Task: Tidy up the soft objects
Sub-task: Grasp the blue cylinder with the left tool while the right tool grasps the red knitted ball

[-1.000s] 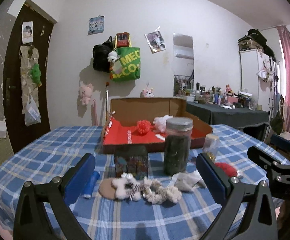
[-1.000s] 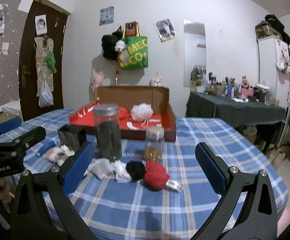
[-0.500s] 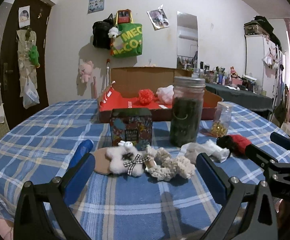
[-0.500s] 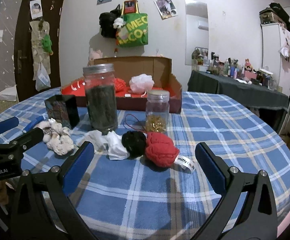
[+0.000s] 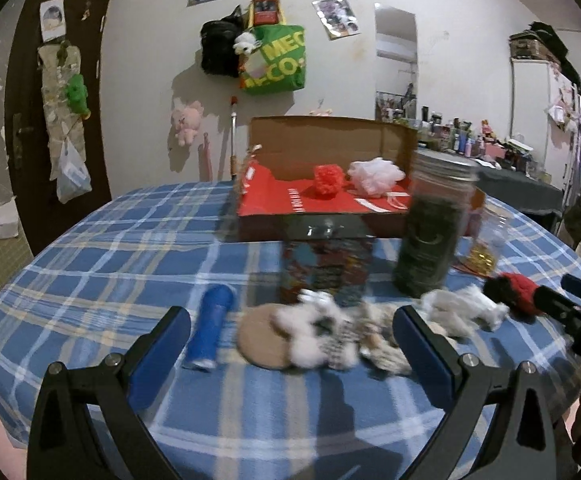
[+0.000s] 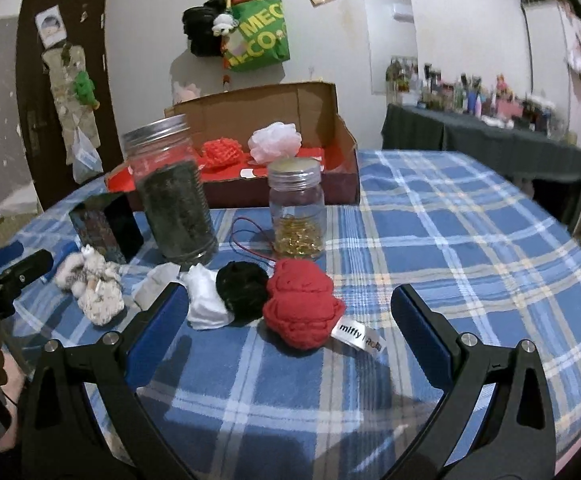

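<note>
A row of soft things lies on the blue plaid tablecloth [image 6: 450,248]. In the right wrist view a red knotted ball [image 6: 300,308] with a white label sits between my open right gripper [image 6: 290,320] fingers' line, beside a black pompom [image 6: 240,290] and white cloth [image 6: 206,300]. In the left wrist view a fluffy white toy with a checked bow [image 5: 314,330] on a tan disc and a beige knitted piece [image 5: 378,344] lie just ahead of my open left gripper [image 5: 290,340]. A cardboard box [image 5: 330,184] with red lining holds a red pompom [image 5: 328,178] and a white puff [image 5: 374,176].
A tall dark jar [image 6: 172,204], a small jar of gold clips [image 6: 298,208] and a patterned tin [image 5: 326,268] stand between the soft things and the box. A blue tube [image 5: 212,324] lies at left. The right gripper's tip [image 5: 562,308] shows at the left view's edge.
Both cameras have risen and tilted down a little over the table. The left gripper has pulled slightly back from the fluffy toy; the right one has closed in on the red ball.
</note>
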The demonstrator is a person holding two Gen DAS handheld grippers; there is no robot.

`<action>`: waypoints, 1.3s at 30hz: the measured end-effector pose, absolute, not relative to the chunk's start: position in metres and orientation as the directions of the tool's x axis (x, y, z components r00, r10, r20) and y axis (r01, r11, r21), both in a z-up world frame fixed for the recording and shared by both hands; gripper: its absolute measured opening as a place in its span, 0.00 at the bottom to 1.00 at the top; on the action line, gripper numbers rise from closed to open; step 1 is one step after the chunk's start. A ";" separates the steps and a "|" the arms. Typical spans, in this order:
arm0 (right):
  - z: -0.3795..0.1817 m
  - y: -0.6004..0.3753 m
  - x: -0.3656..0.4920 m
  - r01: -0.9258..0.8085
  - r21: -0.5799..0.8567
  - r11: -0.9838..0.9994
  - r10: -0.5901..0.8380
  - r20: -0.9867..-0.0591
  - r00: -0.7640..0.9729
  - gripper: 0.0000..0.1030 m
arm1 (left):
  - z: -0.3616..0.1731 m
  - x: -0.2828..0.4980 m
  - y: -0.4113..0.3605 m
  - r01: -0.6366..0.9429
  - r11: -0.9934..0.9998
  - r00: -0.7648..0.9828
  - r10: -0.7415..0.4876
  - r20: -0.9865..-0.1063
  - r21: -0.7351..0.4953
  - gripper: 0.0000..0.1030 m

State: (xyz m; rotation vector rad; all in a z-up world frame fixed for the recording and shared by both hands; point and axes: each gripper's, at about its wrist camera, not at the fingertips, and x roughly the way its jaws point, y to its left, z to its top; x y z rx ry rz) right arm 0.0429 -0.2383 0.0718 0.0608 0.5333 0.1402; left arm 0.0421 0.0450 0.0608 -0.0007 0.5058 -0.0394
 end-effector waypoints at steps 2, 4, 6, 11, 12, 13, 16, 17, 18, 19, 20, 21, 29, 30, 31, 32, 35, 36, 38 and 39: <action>0.071 -0.247 0.050 -0.118 0.147 0.982 0.178 -0.518 0.836 1.00 | 0.060 0.051 0.057 0.027 0.999 0.859 -0.036 -0.511 -0.026 1.00; 0.069 -0.257 0.057 -0.116 0.201 0.973 0.208 -0.534 0.819 1.00 | 0.058 0.059 0.069 0.007 0.999 0.842 -0.023 -0.539 -0.033 1.00; 0.067 -0.262 0.063 -0.105 0.234 0.966 0.221 -0.551 0.805 1.00 | 0.056 0.064 0.077 -0.011 1.000 0.828 -0.005 -0.560 -0.024 1.00; 0.063 -0.277 0.072 -0.093 0.332 0.939 0.276 -0.560 0.782 0.87 | 0.046 0.074 0.090 -0.043 0.999 0.794 0.026 -0.608 -0.014 0.99; 0.062 -0.278 0.074 -0.092 0.336 0.937 0.278 -0.564 0.778 0.84 | 0.044 0.075 0.091 -0.047 0.999 0.788 0.031 -0.615 -0.010 0.96; 0.061 -0.278 0.075 -0.088 0.335 0.938 0.276 -0.570 0.774 0.77 | 0.042 0.077 0.092 -0.049 0.999 0.783 0.036 -0.621 -0.004 0.93; 0.058 -0.278 0.079 -0.091 0.343 0.935 0.289 -0.584 0.758 0.63 | 0.034 0.082 0.092 -0.043 0.999 0.761 0.041 -0.647 0.013 0.87; 0.057 -0.278 0.080 -0.091 0.343 0.935 0.289 -0.589 0.755 0.50 | 0.032 0.083 0.092 -0.031 1.000 0.756 0.024 -0.654 0.002 0.84; 0.056 -0.277 0.081 -0.092 0.339 0.936 0.290 -0.597 0.748 0.48 | 0.030 0.083 0.093 -0.015 1.000 0.754 -0.001 -0.657 -0.018 0.78; 0.054 -0.276 0.083 -0.102 0.342 0.934 0.302 -0.605 0.737 0.43 | 0.029 0.084 0.093 0.008 0.999 0.753 -0.036 -0.658 -0.046 0.67; 0.052 -0.275 0.084 -0.113 0.357 0.927 0.322 -0.605 0.728 0.37 | 0.029 0.084 0.094 0.032 0.997 0.749 -0.071 -0.658 -0.072 0.60; 0.051 -0.274 0.084 -0.129 0.374 0.918 0.346 -0.601 0.720 0.36 | 0.030 0.084 0.094 0.062 0.993 0.744 -0.114 -0.659 -0.101 0.45; 0.060 -0.273 0.071 -0.144 0.366 0.919 0.340 -0.558 0.757 0.34 | 0.048 0.070 0.076 0.128 0.989 0.764 -0.150 -0.628 -0.080 0.23; 0.065 -0.273 0.067 -0.148 0.351 0.925 0.330 -0.546 0.770 0.34 | 0.052 0.067 0.074 0.130 0.989 0.772 -0.147 -0.618 -0.073 0.22; 0.068 -0.273 0.065 -0.152 0.342 0.927 0.326 -0.539 0.777 0.34 | 0.056 0.064 0.073 0.133 0.989 0.781 -0.145 -0.608 -0.066 0.22; 0.072 -0.273 0.062 -0.154 0.335 0.930 0.321 -0.531 0.785 0.34 | 0.059 0.062 0.071 0.138 0.988 0.786 -0.149 -0.600 -0.065 0.22; 0.081 -0.271 0.056 -0.170 0.322 0.931 0.321 -0.507 0.800 0.34 | 0.070 0.055 0.066 0.160 0.985 0.800 -0.170 -0.575 -0.067 0.22; 0.083 -0.270 0.054 -0.173 0.322 0.931 0.323 -0.503 0.802 0.34 | 0.073 0.052 0.064 0.172 0.983 0.804 -0.179 -0.568 -0.066 0.22; 0.086 -0.269 0.053 -0.182 0.329 0.927 0.333 -0.494 0.803 0.34 | 0.077 0.049 0.060 0.187 0.980 0.809 -0.190 -0.557 -0.063 0.22; 0.087 -0.269 0.051 -0.185 0.333 0.925 0.337 -0.491 0.803 0.34 | 0.078 0.048 0.058 0.192 0.979 0.809 -0.193 -0.554 -0.061 0.22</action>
